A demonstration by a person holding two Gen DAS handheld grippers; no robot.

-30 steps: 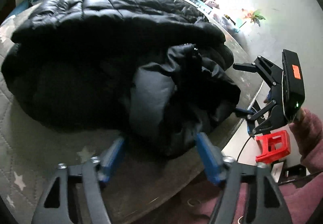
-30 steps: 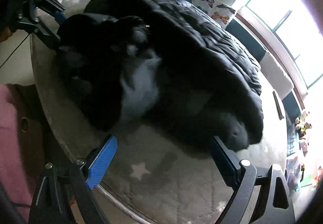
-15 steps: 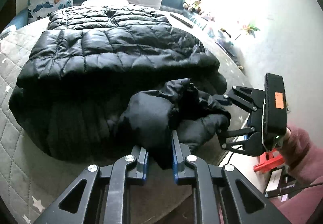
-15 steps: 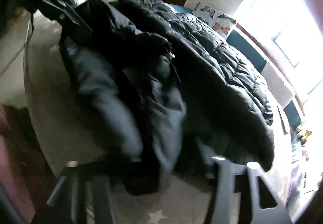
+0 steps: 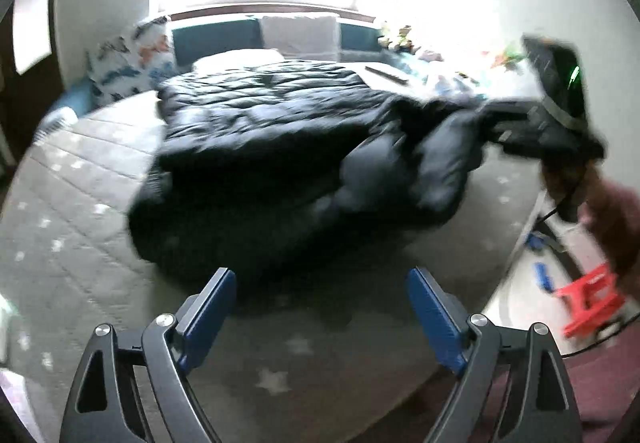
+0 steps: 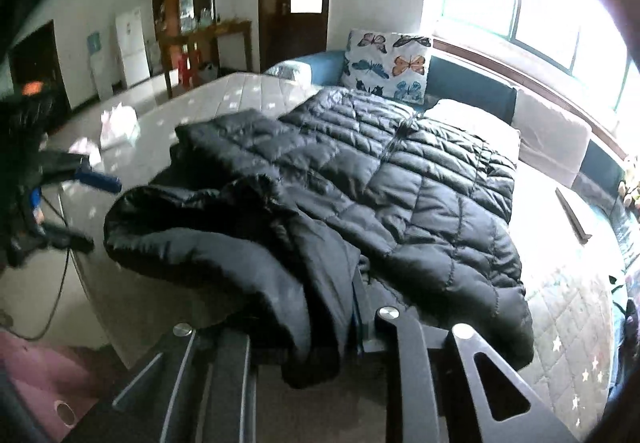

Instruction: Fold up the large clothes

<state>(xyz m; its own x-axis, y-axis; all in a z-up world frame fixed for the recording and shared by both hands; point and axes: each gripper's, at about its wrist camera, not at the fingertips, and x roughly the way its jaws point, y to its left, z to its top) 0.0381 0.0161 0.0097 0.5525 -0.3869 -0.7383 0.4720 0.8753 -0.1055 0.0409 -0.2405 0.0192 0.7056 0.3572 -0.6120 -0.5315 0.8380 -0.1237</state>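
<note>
A large black quilted down jacket (image 5: 260, 139) lies on a grey star-patterned mattress (image 5: 80, 227); it also shows in the right wrist view (image 6: 420, 179). My left gripper (image 5: 320, 307) is open and empty, hovering above the mattress near the jacket's near edge. My right gripper (image 6: 320, 339) is shut on the jacket's bunched hood end (image 6: 256, 275) and holds it up. In the left wrist view the right gripper (image 5: 520, 123) is at the right, pulling that end (image 5: 444, 163) off the bed.
A butterfly-print pillow (image 6: 388, 63) and a white cushion (image 6: 552, 135) lie against the blue headboard under the window. A dark flat object (image 6: 572, 215) lies on the mattress at right. A red stool (image 5: 588, 299) stands on the floor beside the bed edge.
My left gripper has let go of the jacket fold, opened and pulled back. My right gripper has closed on the hood end and lifted it toward the right.
</note>
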